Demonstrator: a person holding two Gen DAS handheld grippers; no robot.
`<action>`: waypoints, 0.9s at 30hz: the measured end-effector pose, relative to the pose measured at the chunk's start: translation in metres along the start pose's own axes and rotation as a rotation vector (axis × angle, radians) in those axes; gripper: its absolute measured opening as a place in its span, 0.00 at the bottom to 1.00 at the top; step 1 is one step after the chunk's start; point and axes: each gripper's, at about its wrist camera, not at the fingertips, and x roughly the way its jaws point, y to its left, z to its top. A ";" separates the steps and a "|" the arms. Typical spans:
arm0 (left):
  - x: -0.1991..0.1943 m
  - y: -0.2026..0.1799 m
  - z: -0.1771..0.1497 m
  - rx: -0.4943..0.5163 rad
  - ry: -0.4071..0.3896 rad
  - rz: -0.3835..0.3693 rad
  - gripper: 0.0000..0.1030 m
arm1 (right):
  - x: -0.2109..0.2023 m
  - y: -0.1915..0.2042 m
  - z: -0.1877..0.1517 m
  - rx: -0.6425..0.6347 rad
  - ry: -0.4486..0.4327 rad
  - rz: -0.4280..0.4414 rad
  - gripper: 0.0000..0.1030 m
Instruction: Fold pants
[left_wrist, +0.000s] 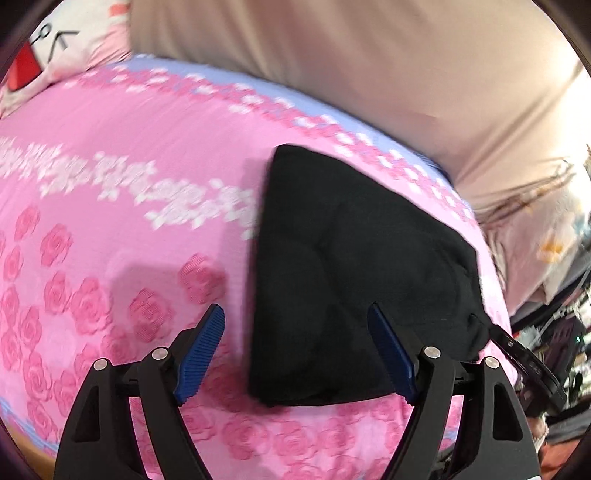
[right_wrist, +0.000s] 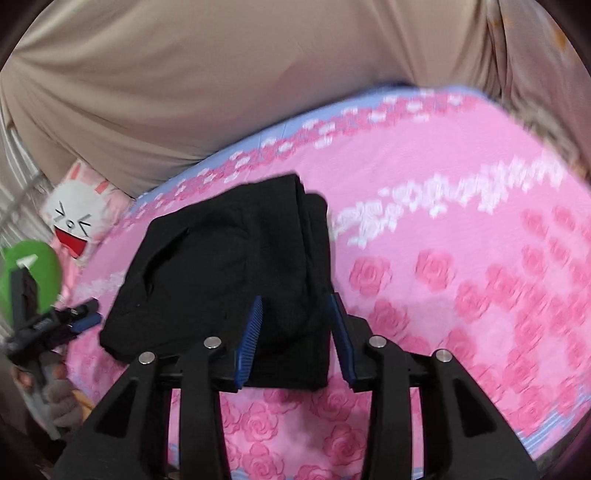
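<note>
Pants (left_wrist: 354, 280) lie folded small on the bed (left_wrist: 110, 206); I see both jaws spread, pinching nothing; little left.

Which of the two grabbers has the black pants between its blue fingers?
The right gripper: the folded black pants sit between its fingers. The left gripper is spread wide, mostly over pink bedsheet.

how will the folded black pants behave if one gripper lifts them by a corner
The black pants are soft cloth in loose layers, so they would likely droop and the fold come undone. They look light for their bulk. Pushed across the pink bedspread, they would probably bunch rather than slide, since both are fabric.
</note>
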 end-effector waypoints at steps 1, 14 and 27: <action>0.001 0.000 -0.002 -0.005 0.002 -0.001 0.75 | 0.003 -0.003 0.000 0.017 0.015 0.031 0.42; 0.012 -0.168 -0.031 0.525 -0.043 -0.146 0.84 | -0.012 0.031 0.033 -0.021 -0.011 0.227 0.13; 0.018 -0.171 0.026 0.396 -0.126 -0.156 0.15 | -0.038 0.015 0.030 -0.056 -0.105 0.160 0.54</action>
